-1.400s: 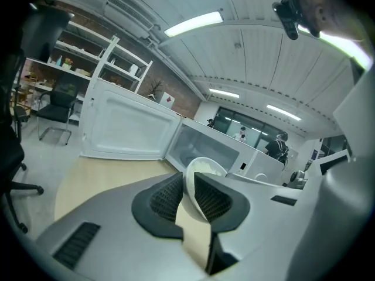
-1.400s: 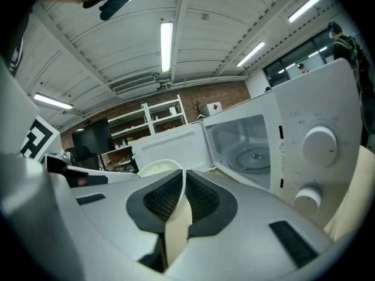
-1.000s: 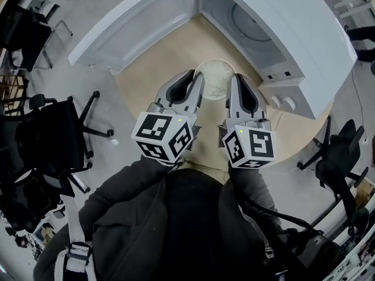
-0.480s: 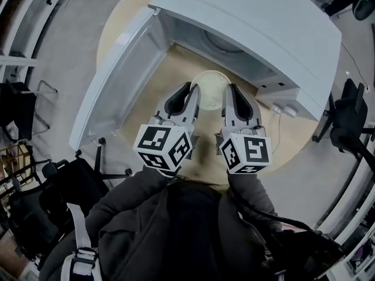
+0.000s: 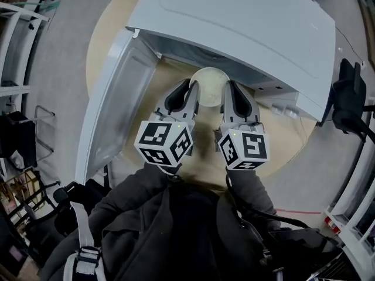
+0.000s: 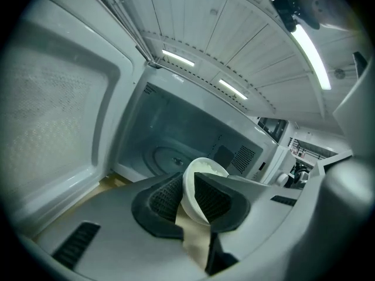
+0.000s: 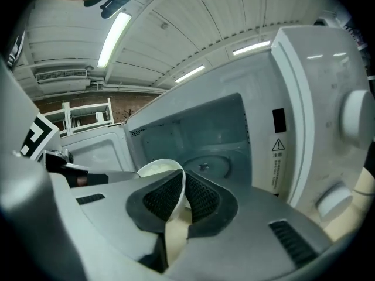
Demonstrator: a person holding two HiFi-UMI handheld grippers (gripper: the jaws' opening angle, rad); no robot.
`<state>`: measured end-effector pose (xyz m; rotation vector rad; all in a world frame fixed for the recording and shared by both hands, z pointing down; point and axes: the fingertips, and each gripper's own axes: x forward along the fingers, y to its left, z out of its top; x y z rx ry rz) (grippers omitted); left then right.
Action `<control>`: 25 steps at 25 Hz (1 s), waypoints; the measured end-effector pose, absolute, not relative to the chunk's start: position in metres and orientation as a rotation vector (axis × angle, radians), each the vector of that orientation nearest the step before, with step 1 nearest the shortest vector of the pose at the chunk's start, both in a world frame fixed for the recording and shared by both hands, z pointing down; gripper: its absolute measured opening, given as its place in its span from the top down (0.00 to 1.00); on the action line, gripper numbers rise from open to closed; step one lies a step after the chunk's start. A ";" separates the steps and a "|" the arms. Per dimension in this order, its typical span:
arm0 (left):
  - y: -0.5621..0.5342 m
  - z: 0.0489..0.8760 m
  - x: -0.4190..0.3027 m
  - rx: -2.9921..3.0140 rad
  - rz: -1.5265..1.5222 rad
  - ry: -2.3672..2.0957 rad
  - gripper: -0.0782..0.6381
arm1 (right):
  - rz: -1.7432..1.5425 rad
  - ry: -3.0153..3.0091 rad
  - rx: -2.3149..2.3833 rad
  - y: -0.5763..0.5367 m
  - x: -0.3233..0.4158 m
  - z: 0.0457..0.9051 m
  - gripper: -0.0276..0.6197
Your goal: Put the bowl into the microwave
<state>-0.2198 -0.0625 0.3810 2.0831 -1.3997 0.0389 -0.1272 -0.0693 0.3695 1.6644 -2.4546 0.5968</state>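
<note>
My left claw [image 6: 188, 190] and right claw [image 7: 183, 190] each pinch opposite rims of the bowl [image 5: 210, 84] — stiff, light, probably slick and breakable.

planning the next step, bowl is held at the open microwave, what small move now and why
Probably ease the bowl straight forward into the microwave. The left gripper and right gripper each clamp its rim, the door stands wide open, and the bowl is at the mouth of the opening, short of the turntable.

The left claw [image 5: 194, 85] and right claw [image 5: 229, 85] grip the pale bowl [image 5: 210, 86] before the open microwave [image 5: 246, 28] on the surface [image 5: 275, 148].
</note>
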 end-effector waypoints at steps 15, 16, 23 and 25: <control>-0.132 0.407 -0.205 2.097 0.089 -1.323 0.79 | 0.629 -2.344 1.780 -0.130 -0.112 0.396 0.92; -0.134 0.407 -0.205 2.104 0.091 -1.328 0.79 | 0.630 -2.341 1.783 -0.132 -0.113 0.397 0.92; -0.153 0.405 -0.208 2.130 0.108 -1.360 0.79 | 0.642 -2.328 1.792 -0.150 -0.117 0.400 0.91; -0.157 0.404 -0.207 2.155 0.115 -1.378 0.79 | 0.638 -2.324 1.810 -0.152 -0.117 0.403 0.91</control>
